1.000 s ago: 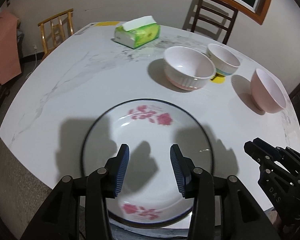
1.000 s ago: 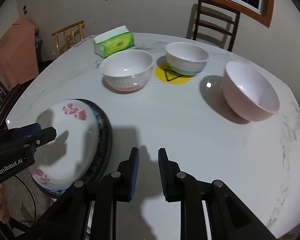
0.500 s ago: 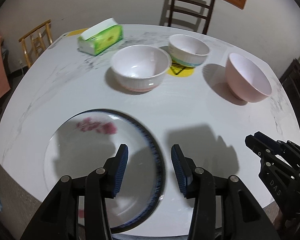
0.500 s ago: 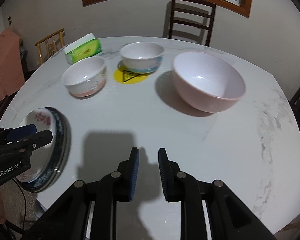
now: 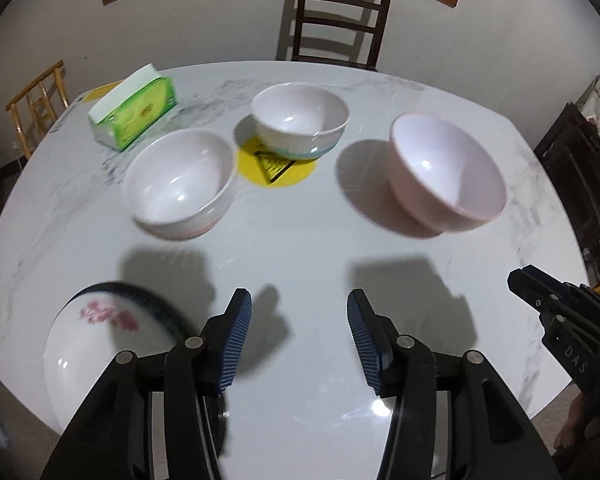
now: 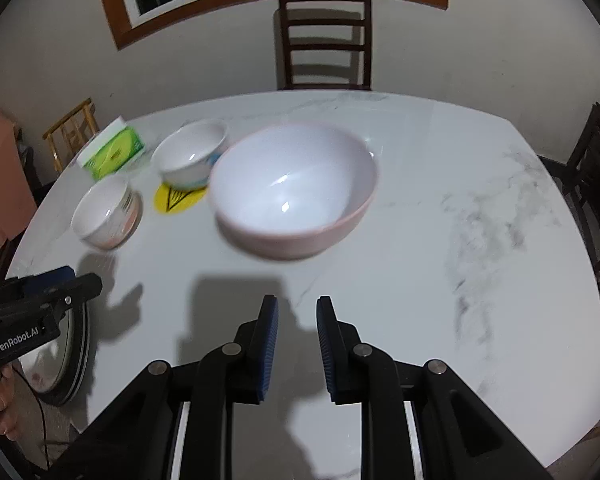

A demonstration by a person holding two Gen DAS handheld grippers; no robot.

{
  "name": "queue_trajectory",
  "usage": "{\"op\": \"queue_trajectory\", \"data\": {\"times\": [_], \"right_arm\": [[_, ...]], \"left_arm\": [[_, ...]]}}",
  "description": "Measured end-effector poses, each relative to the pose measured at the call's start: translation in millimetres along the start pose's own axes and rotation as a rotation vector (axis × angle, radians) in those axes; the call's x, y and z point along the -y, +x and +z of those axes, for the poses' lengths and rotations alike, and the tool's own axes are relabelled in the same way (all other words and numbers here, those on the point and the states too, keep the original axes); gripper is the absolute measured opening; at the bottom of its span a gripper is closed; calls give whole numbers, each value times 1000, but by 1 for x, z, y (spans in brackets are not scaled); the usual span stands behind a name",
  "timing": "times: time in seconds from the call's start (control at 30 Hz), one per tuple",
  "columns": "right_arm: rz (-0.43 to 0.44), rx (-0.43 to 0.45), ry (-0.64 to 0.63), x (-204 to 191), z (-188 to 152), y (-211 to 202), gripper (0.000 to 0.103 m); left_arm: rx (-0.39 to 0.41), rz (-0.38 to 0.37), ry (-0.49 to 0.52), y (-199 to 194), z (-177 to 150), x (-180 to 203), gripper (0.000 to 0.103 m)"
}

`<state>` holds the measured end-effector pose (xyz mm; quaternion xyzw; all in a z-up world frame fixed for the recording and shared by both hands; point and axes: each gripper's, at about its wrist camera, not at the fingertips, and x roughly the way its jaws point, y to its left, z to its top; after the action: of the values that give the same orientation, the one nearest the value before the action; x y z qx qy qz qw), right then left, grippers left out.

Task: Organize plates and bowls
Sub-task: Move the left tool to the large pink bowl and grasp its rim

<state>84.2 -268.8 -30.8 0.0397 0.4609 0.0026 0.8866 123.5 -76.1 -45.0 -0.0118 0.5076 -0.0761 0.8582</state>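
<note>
White marble table [image 5: 300, 240], round-cornered. The left gripper [image 5: 299, 338] hangs over bare tabletop, its jaws apart with nothing between them; they have just been opening wider. The right gripper [image 6: 297, 342] has its jaws parted by a narrow gap, also empty, above bare marble. Flowered plate [image 5: 100, 344] sits at the near left edge of the table on top of a dark-rimmed plate [image 5: 164, 312] (blurred; only a crescent of it shows). Beyond the grippers are three bowls, upright and well apart from the plates: a ribbed white bowl [image 5: 180, 188] to the left, a white bowl with blue base band [image 5: 300, 120] resting on a yellow round sticker [image 5: 276, 166], and a large pink bowl [image 6: 292, 188] to the right. Green tissue pack [image 5: 134, 114] lies at the far left.
</note>
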Motion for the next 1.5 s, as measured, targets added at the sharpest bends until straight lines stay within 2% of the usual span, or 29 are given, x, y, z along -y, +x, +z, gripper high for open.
{"op": "queue_trajectory", "data": {"times": [0.2,0.33,0.57,0.9,1.2,1.27,1.43,1.5], "right_arm": [[11,10,44,26,30,-1,22],[44,-24,97,43,50,11,25],[40,-83,145,57,74,37,25],[1,-162,193,68,86,81,25],[1,-173,195,70,87,98,25],[2,-174,190,69,85,99,25],[15,-181,199,69,83,103,24],[24,-178,196,68,81,104,19]], "left_arm": [[-15,-42,-14,4,28,20,47],[-39,-68,-31,11,45,30,47],[-84,-79,-64,31,74,43,47],[-141,-109,-85,70,96,61,47],[-163,-111,-89,95,103,67,44],[-165,-112,-90,100,103,66,42],[-179,-130,-100,109,102,64,26],[-178,-153,-105,110,101,64,21]]}}
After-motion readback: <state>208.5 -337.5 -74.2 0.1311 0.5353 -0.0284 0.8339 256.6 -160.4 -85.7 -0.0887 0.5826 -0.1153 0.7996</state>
